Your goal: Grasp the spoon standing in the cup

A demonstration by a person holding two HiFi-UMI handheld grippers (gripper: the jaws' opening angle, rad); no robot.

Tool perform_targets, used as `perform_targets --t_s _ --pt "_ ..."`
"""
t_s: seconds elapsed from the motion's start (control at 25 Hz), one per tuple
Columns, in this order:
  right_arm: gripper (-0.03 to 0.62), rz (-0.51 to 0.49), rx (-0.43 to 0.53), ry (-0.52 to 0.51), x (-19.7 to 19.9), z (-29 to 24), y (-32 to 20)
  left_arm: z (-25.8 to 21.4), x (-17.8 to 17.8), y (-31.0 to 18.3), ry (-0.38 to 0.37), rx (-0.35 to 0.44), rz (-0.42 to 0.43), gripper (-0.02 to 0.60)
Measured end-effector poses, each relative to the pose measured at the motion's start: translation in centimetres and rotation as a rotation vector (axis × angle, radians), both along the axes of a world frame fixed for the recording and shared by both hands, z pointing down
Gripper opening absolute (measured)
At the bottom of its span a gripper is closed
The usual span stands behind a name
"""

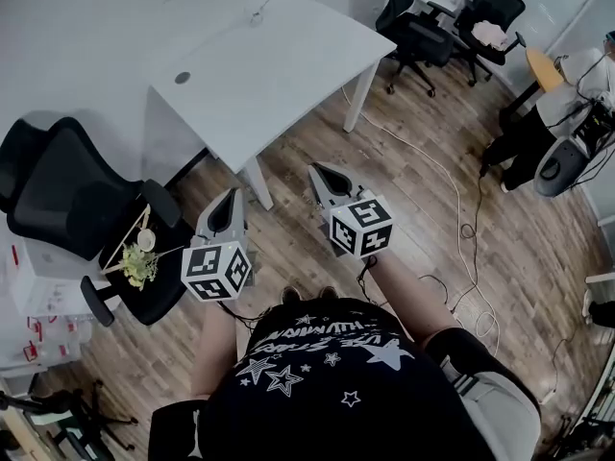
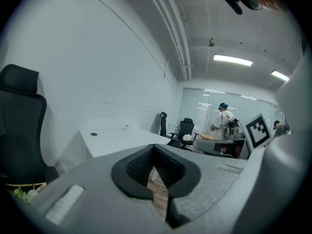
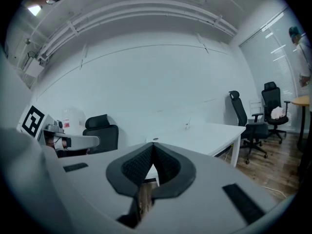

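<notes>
A small clear cup with a thin spoon standing in it (image 1: 258, 12) sits at the far edge of the white table (image 1: 288, 75); it is tiny in the left gripper view (image 2: 126, 126) and in the right gripper view (image 3: 187, 125). My left gripper (image 1: 233, 193) and right gripper (image 1: 315, 169) are held side by side over the wooden floor, short of the table's near corner, both pointing toward it. The left gripper's (image 2: 154, 147) jaws meet at the tips with nothing between them. The right gripper (image 3: 153, 144) is likewise shut and empty.
A black office chair (image 1: 67, 190) stands at the left, with a wooden tray and a small plant (image 1: 139, 257) on its seat. More black chairs (image 1: 413, 27) stand beyond the table at the right. Cables (image 1: 452, 200) trail across the floor. A person in white (image 2: 223, 118) stands far back.
</notes>
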State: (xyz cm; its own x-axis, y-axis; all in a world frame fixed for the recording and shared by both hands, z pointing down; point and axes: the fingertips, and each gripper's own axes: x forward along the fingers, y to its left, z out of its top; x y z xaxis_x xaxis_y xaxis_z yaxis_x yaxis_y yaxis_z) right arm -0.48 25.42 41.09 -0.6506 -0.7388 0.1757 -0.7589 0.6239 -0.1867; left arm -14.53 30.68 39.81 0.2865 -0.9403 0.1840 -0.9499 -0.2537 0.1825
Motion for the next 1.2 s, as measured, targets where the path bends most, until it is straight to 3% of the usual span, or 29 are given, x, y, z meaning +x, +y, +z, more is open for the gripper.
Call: perform_targets --t_s 0.24,0.36,0.68,1.2 --pt "0.009 0.042 0.035 0.052 -0.9 0.7 -0.5 0.6 -1.8 -0.6 -0.032 0.005 0.029 0.008" --pt "0.009 0.067 0.026 0.064 -0.8 1.2 -0.7 0.9 -2.3 -1.5 -0.004 -0.005 0.047 0.008" --pt "0.009 0.066 -0.003 0.061 0.5 2.4 -3.4 2.9 -1.3 -4.0 0.003 -0.047 0.050 0.008" --pt "0.009 -0.075 -0.059 0.012 4.9 4.1 -17.8 3.4 4.1 -16.0 -0.043 -0.085 -0.074 0.008"
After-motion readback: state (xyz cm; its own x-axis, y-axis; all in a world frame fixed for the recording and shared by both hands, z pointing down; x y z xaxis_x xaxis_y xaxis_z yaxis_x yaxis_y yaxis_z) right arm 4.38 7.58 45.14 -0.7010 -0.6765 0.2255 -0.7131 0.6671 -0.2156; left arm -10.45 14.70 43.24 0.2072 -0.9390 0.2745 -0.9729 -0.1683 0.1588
